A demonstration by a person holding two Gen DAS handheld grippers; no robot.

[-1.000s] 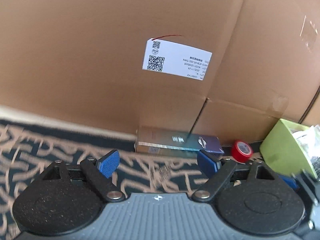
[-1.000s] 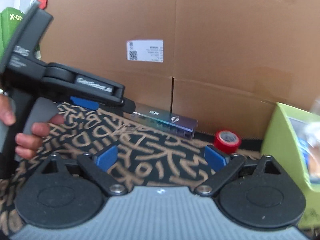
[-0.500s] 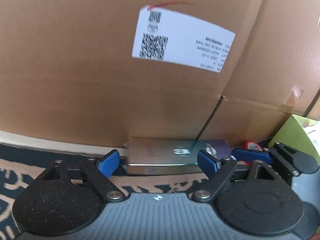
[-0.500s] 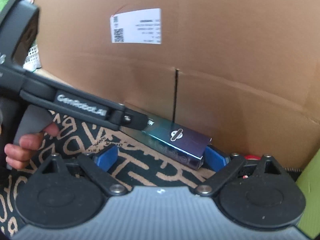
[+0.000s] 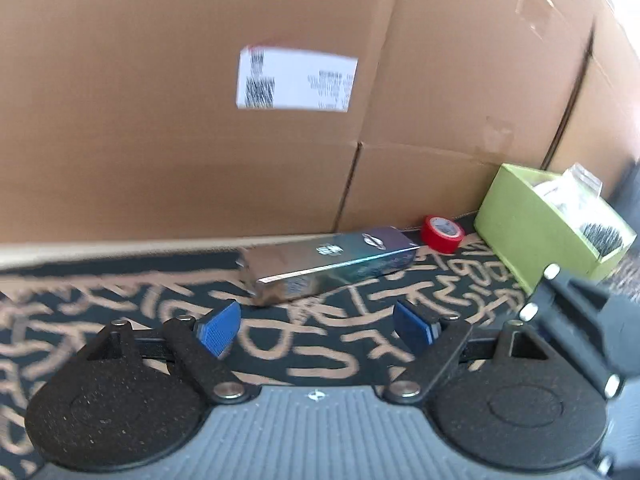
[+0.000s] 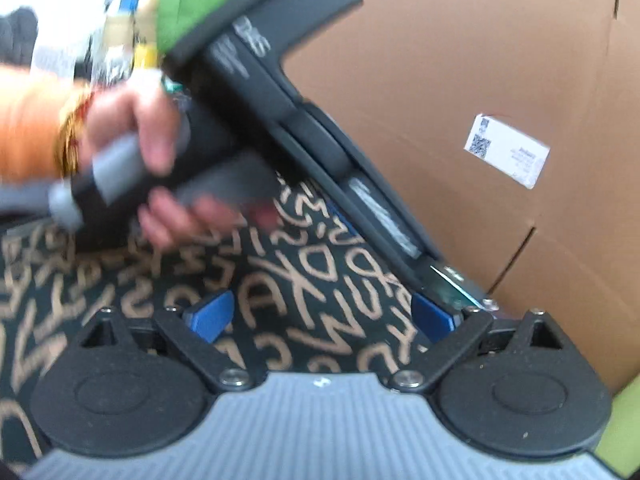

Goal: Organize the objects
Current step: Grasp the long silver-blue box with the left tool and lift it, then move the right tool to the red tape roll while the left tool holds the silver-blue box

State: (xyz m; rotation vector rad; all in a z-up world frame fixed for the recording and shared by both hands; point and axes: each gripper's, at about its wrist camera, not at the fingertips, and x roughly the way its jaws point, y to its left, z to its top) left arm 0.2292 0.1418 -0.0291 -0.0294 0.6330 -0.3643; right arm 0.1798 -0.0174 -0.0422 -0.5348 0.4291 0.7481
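- Left gripper (image 5: pixel 316 322) has backed off from the iridescent box (image 5: pixel 332 266); jaws spread, nothing held.
- Box now lies angled out from the cardboard wall (image 5: pixel 200 140), red tape roll (image 5: pixel 442 233) at its far end.
- Right gripper (image 6: pixel 320 320) also gaping and empty; box probably just nudged, not picked, though the view is blurred.

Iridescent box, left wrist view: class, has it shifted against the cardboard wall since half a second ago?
Yes. The iridescent box now lies angled, its left end swung away from the cardboard wall; earlier it lay flush.
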